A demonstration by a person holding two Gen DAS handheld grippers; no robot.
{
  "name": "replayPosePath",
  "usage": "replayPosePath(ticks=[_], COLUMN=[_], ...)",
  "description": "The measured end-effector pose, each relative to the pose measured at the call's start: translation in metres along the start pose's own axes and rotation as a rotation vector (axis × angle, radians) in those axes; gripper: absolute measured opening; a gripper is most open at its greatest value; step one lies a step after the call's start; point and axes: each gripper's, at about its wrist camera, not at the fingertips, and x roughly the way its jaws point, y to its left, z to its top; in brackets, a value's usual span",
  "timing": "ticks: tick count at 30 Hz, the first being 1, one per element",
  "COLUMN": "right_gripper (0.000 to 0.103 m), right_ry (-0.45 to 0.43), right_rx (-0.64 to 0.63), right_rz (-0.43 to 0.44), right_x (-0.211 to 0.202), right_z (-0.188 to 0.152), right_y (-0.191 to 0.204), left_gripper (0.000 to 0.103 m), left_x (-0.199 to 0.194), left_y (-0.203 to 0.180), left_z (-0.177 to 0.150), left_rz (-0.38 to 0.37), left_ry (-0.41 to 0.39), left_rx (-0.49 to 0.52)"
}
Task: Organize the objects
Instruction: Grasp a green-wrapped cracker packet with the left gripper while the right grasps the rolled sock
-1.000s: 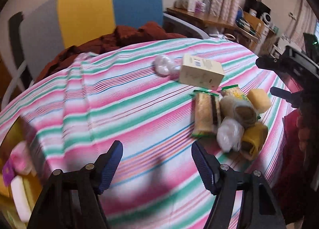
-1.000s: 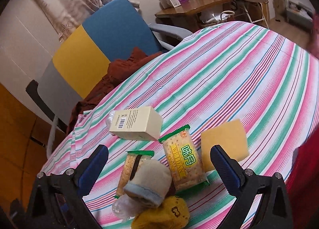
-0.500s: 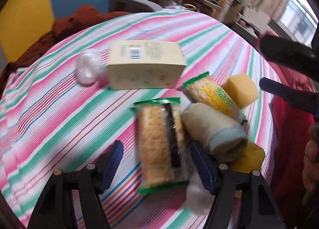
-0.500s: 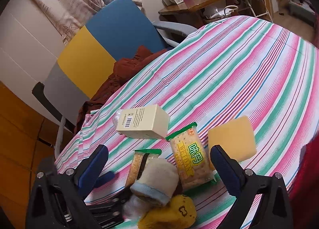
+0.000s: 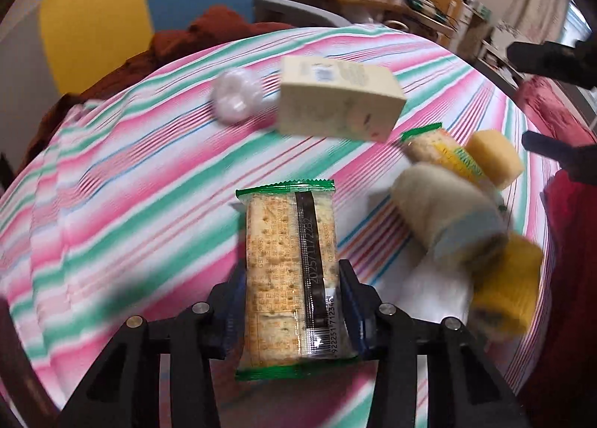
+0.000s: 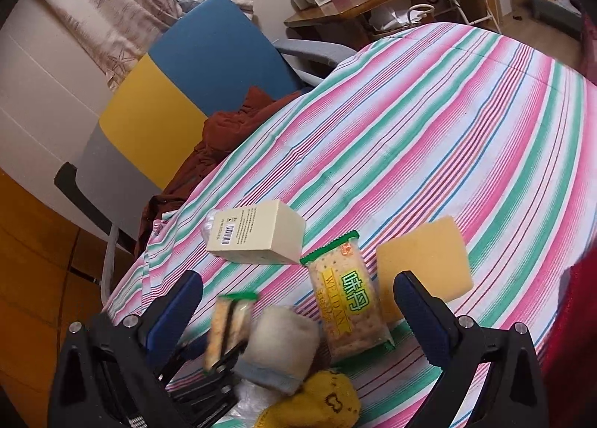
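Note:
A cracker packet with green ends (image 5: 291, 260) stands between the blue pads of my left gripper (image 5: 291, 278). The jaws are closing and the pads press its two long sides. The right wrist view shows the same packet (image 6: 228, 327) tilted up off the striped tablecloth (image 6: 447, 129). My right gripper (image 6: 298, 278) hangs open over a second cracker packet (image 6: 347, 305), a yellow sponge (image 6: 421, 264) and a rolled beige sock (image 6: 283, 342), with nothing between its fingers.
A cream box (image 5: 335, 103) lies further back with a clear plastic bundle (image 5: 237, 96) on its left. A yellow sock (image 5: 507, 293) and a white plastic wad (image 5: 433, 293) lie at the right. A yellow, blue and grey chair (image 6: 179, 92) holds brown cloth (image 6: 231, 122) beyond the table edge.
My left gripper moved right and down to the pile, and its jaws closed around the cracker packet, which now tilts up. The right gripper has hardly moved.

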Motion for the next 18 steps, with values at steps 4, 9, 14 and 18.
replayPosePath(ticks=[4,9,14,18], right_gripper=[0.103,0.103,0.103,0.103], right_ry=[0.013,0.086,0.137,0.218], right_rx=[-0.012,-0.052,-0.083,-0.116], right_rz=[-0.001,0.028,0.082,0.136], right_x=[0.002,0.015,0.020,0.032], right_z=[-0.001,-0.006,-0.013,-0.022], right_y=[0.001,0.010,0.018,0.028], left_gripper=[0.046,0.046,0.046,0.046], left_x=[-0.021,-0.049,-0.050,-0.048], left_y=[0.015,0.018,0.015,0.017], left_z=[-0.030,-0.075,-0.083,-0.082], left_rz=[0.022,0.048,0.040,0.032], left_ry=[-0.017,-0.049,-0.078,-0.091], left_rx=[-0.067,-0.095,-0.112,-0.126])
